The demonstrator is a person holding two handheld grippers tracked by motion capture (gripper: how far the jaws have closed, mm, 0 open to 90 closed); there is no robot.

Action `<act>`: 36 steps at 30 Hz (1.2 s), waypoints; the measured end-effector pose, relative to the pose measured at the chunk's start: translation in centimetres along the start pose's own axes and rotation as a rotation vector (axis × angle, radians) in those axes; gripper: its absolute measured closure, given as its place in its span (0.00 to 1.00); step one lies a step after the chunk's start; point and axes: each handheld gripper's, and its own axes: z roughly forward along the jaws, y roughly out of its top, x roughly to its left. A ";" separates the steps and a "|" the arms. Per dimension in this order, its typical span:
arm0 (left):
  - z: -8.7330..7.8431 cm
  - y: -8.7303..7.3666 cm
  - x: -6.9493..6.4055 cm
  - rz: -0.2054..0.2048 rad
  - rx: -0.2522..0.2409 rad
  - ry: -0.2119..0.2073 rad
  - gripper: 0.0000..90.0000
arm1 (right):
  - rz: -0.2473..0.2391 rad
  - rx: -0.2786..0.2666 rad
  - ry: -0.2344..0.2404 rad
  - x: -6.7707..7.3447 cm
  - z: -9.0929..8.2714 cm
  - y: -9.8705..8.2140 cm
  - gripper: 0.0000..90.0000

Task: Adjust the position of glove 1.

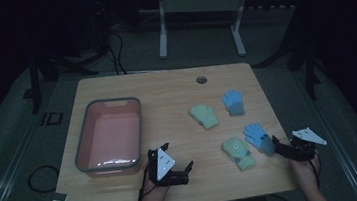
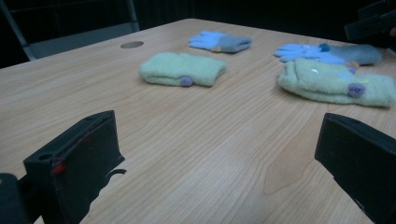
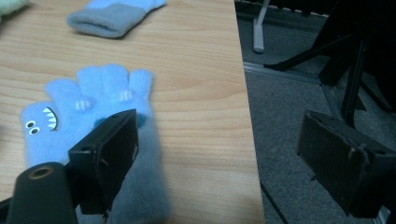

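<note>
Gaping wide, right claw empty, one jaw over blue glove; left claw wide, empty.

fuzzy knit glove, matt wood table

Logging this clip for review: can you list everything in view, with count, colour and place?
Table: one, light wood, centre, with a small round hole near its far edge.
Tub: one, pink with grey rim, on the table's left.
Green gloves: two, pale green, one mid-table, one nearer the person.
Blue gloves: two, light blue with grey cuffs, one far right, one near the right gripper.
Stand: one, white frame, on the floor behind the table.
Left gripper: black, open, near edge.
Right gripper: black, open, by the nearer blue glove's cuff.
</note>
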 end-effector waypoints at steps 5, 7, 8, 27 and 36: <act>0.0 0.0 0.0 0.000 0.002 0.001 0.00 | -0.006 0.022 -0.024 0.2 0.1 0.0 0.14; 0.0 0.0 0.0 -0.001 0.005 0.005 0.00 | -0.022 0.050 -0.042 0.3 0.3 0.1 0.14; 0.0 0.0 0.0 0.001 0.004 0.006 0.00 | -0.027 0.054 -0.042 0.4 0.3 0.1 0.13; -0.1 0.0 0.0 0.009 -0.010 -0.007 0.00 | 0.066 0.132 0.140 -0.3 -1.8 3.8 0.14; -0.1 -0.1 -0.1 0.010 -0.012 -0.006 0.00 | 0.041 0.089 0.164 0.7 -2.8 6.5 0.13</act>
